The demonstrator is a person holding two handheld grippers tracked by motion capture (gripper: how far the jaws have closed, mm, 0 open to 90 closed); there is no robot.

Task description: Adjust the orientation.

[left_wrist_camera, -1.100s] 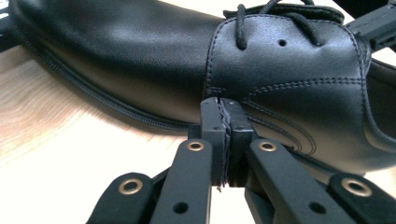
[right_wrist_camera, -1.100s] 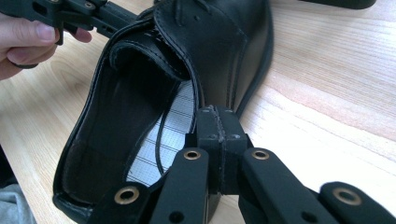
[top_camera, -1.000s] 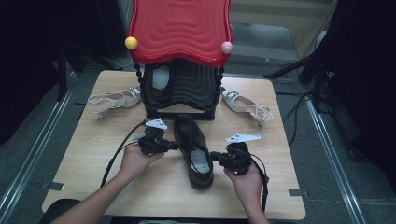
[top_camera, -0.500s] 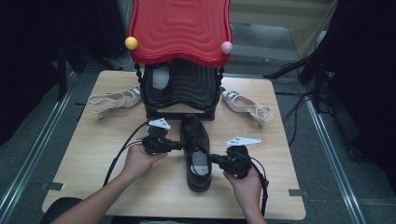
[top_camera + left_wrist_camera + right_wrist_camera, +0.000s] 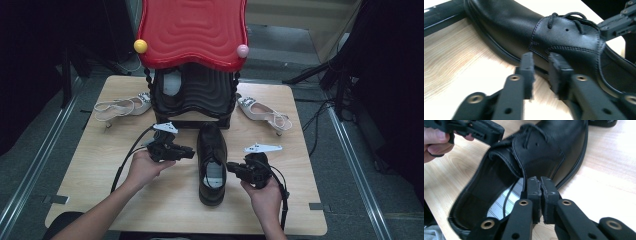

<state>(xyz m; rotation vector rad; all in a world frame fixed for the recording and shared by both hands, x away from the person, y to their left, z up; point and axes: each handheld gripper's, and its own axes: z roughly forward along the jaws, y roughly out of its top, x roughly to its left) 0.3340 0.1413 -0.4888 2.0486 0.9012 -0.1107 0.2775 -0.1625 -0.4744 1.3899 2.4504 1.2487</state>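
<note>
A black leather lace-up shoe (image 5: 212,165) lies mid-table, toe toward the rack. My left gripper (image 5: 192,150) is level with the shoe's left side. In the left gripper view its jaws (image 5: 541,62) have just been opening; they stand apart, nothing between them, just short of the shoe (image 5: 564,37). My right gripper (image 5: 231,167) is at the shoe's right rim. In the right gripper view it (image 5: 540,181) is shut, pinching the rim beside the opening of the shoe (image 5: 536,152). The left gripper (image 5: 474,130) shows across the shoe.
A black shoe rack (image 5: 192,90) with a red wavy top (image 5: 192,30) stands at the table's back. One silver heeled shoe (image 5: 120,106) lies left of it, another (image 5: 262,112) right. Bare wood (image 5: 100,200) lies around the hands.
The shoe's toe swung right, so it now lies straight toward the rack. My left gripper's jaws have parted and let go of the shoe. The right hand stayed put.
</note>
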